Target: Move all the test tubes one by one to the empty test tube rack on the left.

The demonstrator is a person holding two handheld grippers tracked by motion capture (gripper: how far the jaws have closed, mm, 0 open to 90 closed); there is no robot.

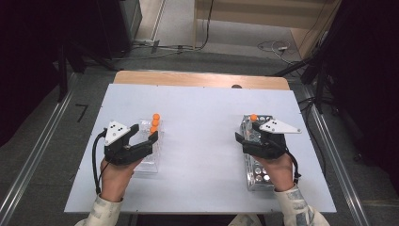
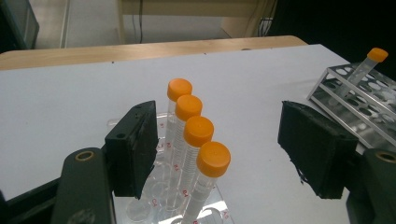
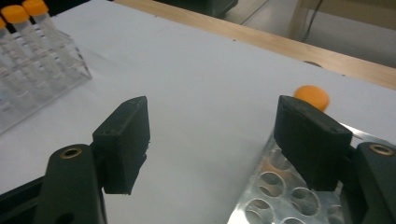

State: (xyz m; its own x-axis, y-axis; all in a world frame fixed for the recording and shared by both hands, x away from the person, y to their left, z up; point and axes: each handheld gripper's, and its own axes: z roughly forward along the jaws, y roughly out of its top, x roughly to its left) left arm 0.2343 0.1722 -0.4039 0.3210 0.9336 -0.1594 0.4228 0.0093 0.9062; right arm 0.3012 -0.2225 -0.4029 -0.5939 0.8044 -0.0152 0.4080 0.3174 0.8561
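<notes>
From the high view I see my left gripper (image 1: 141, 133) spread wide at the near left of the table (image 1: 202, 141), over the clear rack (image 1: 151, 155) that holds the orange-capped tubes (image 1: 154, 123); three caps are clear from up here, the rest hide under the gripper. My right gripper (image 1: 248, 134) sits over the metal rack (image 1: 256, 160) on the right, where one tube (image 1: 253, 117) stands at the far end. In the left gripper view I count four tubes (image 2: 198, 144) in a row running away from me, standing between the parted jaws with nothing pinched yet. I judge them light, stiff plastic with smooth, slippery walls, so I would grip the nearest one (image 2: 209, 173) just under its cap, gently and squarely, and lift straight up to spare the neighbours. The lone tube (image 2: 362, 70) leans in the metal rack (image 2: 359, 100) at far right. In the right gripper view the jaws stand open and empty above the metal rack (image 3: 285, 196), an orange cap (image 3: 312, 96) peeking past the right jaw.
</notes>
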